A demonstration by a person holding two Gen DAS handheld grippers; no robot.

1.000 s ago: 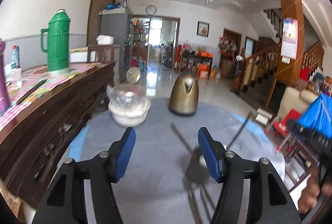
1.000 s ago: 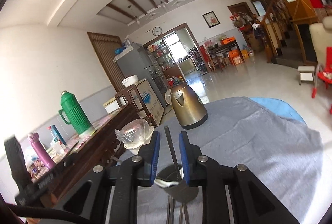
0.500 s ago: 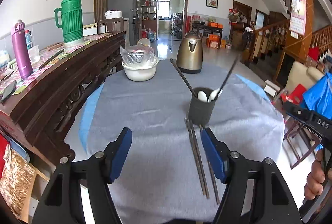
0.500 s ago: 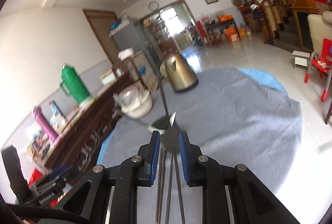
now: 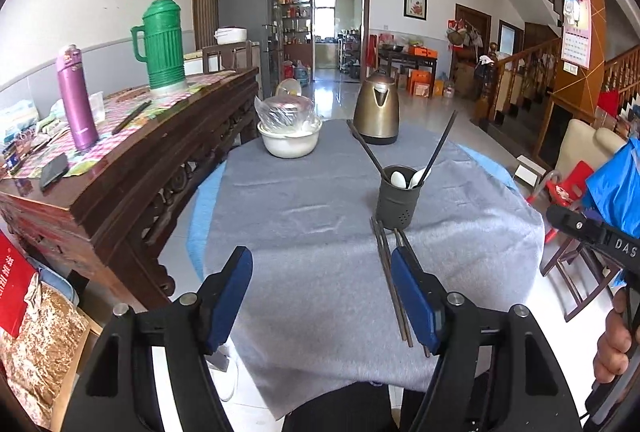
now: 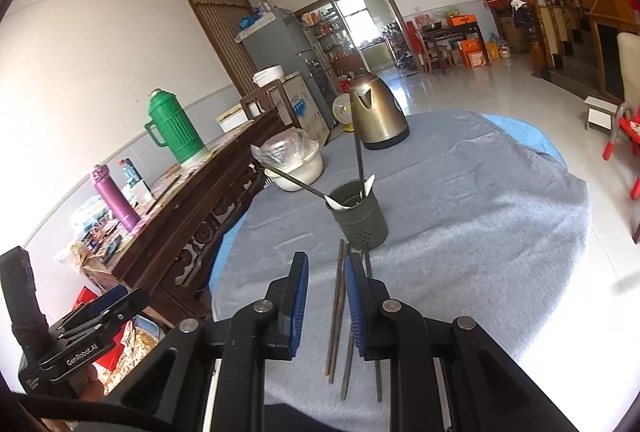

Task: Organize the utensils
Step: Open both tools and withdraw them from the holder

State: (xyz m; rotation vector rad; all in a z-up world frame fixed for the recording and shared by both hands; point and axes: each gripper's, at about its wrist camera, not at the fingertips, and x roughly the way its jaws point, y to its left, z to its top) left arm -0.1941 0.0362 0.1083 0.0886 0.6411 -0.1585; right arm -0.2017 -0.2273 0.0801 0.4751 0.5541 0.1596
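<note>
A dark holder cup (image 5: 399,197) stands on the worktop (image 5: 304,272), which has a grey cloth over it. This cup is the landmark here. Two long spoons (image 5: 416,177) stick out of the cup, with their white bowls just above its rim and their dark handles leaning apart. A few dark chopsticks (image 6: 339,306) lie flat on the cloth on the near side of the cup, with their far tips close to its base. Behind the cup stands a gold kettle (image 5: 377,108). Behind the cup and to its left sits a white bowl (image 5: 289,138) with clear plastic on top. Far left of the cup, on a brown side table (image 5: 132,168), stand a green flask (image 5: 162,44) and a purple bottle (image 5: 77,98). The left hand-held gripper (image 5: 322,296) is near the cup's front and its jaws have just been opening; they stand wide apart with nothing between them. The right hand-held gripper (image 6: 326,306) floats over the chopsticks with only a narrow gap between its blue pads, and it holds nothing.
</note>
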